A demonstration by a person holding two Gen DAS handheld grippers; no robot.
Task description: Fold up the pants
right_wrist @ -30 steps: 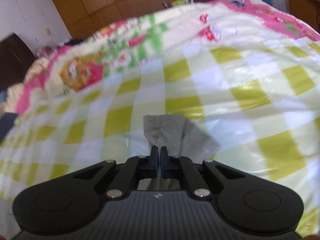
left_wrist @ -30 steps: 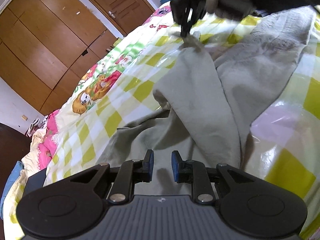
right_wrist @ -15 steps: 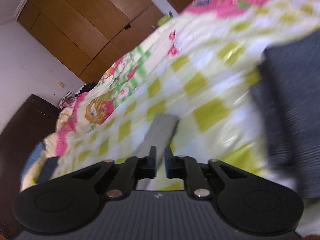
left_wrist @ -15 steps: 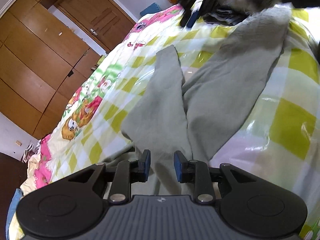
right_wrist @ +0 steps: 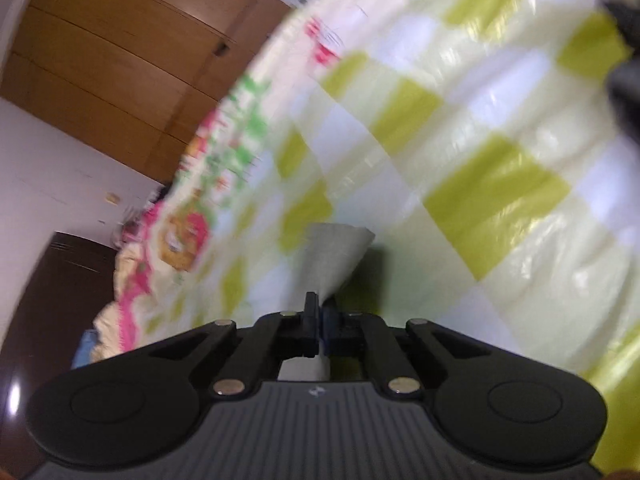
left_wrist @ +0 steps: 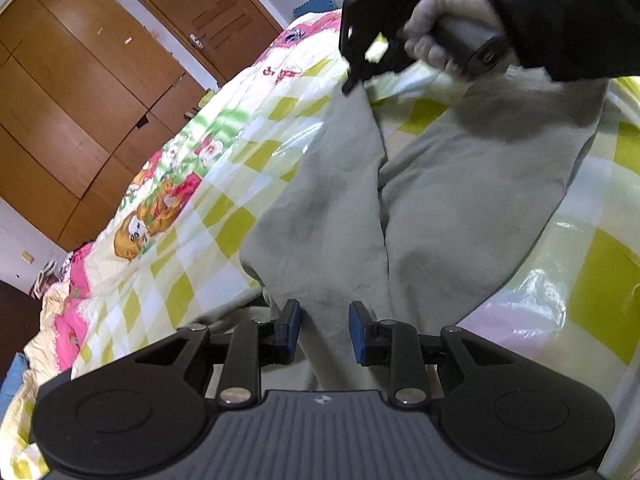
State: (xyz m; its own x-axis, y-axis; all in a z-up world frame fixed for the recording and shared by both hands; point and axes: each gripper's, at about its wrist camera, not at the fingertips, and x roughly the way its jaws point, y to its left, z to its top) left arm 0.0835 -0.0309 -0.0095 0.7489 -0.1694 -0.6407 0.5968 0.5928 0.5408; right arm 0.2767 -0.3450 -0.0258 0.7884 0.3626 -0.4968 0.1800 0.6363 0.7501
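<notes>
- The grey pants [left_wrist: 400, 200] lie spread on a bed covered with a yellow-green and white checked sheet [left_wrist: 240, 216]; both legs run away from the left wrist camera, side by side with a narrow gap between them.
- The left gripper [left_wrist: 323, 330] sits low over the near part of the pants, its blue-padded jaws partly apart. The left leg's cloth passes between them, but the pads do not press on it.
- At the far end, a gloved hand [left_wrist: 444, 46] holds the right gripper [left_wrist: 352, 80] with its tip at the far end of the left leg.
- In the right wrist view, the right gripper [right_wrist: 320, 320] has its jaws together, pinching a thin fold of the pants [right_wrist: 336, 256]. The grey cloth fans out beyond the tips above the sheet [right_wrist: 460, 152]. That view is blurred.
- A dark sleeve [left_wrist: 568, 20] covers the arm behind the gloved hand.
- Brown wooden wardrobe doors [left_wrist: 80, 92] stand beyond the bed's far left side.
</notes>
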